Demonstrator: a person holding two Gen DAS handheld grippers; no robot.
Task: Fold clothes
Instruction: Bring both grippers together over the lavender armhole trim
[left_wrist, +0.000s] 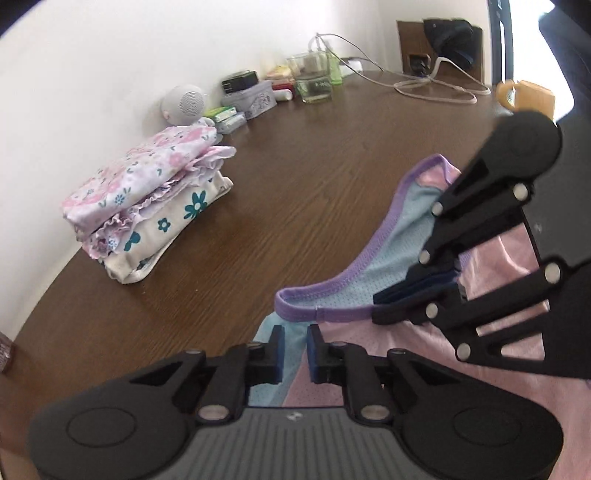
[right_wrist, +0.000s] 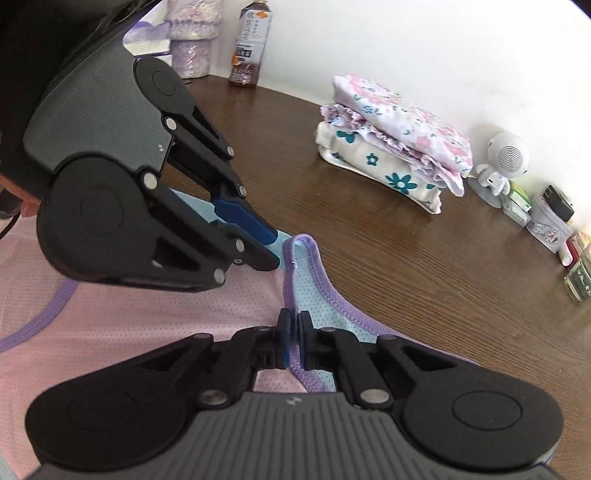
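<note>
A pink mesh garment (left_wrist: 406, 354) (right_wrist: 147, 332) with light blue panels and purple trim lies on the brown wooden table (left_wrist: 314, 166) (right_wrist: 406, 277). My left gripper (left_wrist: 295, 347) (right_wrist: 275, 249) is shut on a light blue corner of it, jaws a narrow gap apart with the fabric between them. My right gripper (right_wrist: 293, 332) (left_wrist: 376, 306) is shut on the purple trim of an opening, a little to the right of the left one. The trim arcs between the two grippers, raised slightly off the table.
A stack of folded floral clothes (left_wrist: 147, 199) (right_wrist: 395, 147) sits by the wall. Along the wall stand a round white speaker (left_wrist: 184, 103) (right_wrist: 506, 155), small boxes, a glass container (left_wrist: 314, 79), cables (left_wrist: 436, 88), an orange mug (left_wrist: 524, 96) and a drink bottle (right_wrist: 249, 44).
</note>
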